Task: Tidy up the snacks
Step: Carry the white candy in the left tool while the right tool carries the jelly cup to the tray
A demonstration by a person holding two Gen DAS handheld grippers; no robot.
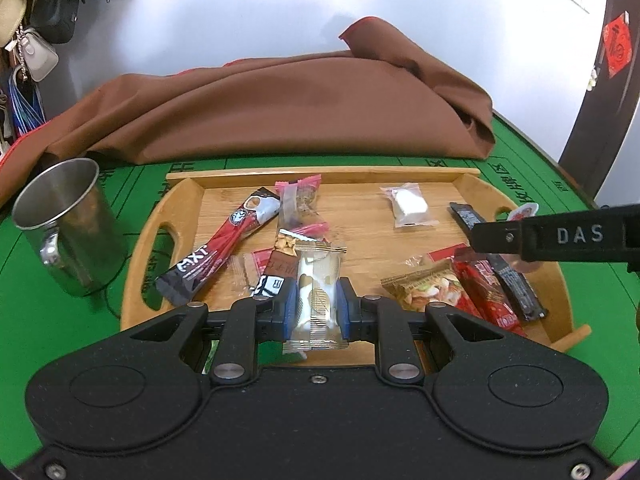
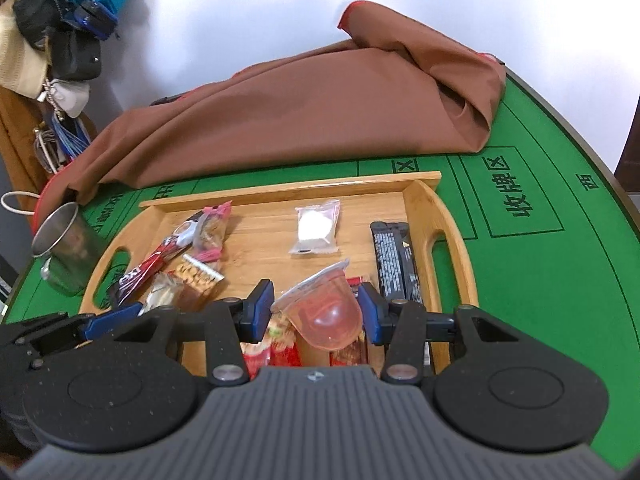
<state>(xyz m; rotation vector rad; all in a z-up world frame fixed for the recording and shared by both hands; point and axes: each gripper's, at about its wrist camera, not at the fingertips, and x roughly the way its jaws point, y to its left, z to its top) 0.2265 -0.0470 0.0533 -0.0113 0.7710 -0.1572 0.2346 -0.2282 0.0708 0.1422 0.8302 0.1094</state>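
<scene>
Holding a white-and-gold foil snack packet pinched in your left gripper and a pink jelly cup between your right gripper's pads above the wooden tray, you risk the smooth, rounded cup slipping out.

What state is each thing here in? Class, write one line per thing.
Left tongs: shut on the white wafer pack.
Right tongs: shut on the pink jelly cup.
Jelly cup: sealed, tilted.
Tray: flat on the green table, snacks scattered inside.
Steel mug: upright beside the tray, looks empty.
Brown cloth: crumpled behind the tray.
</scene>
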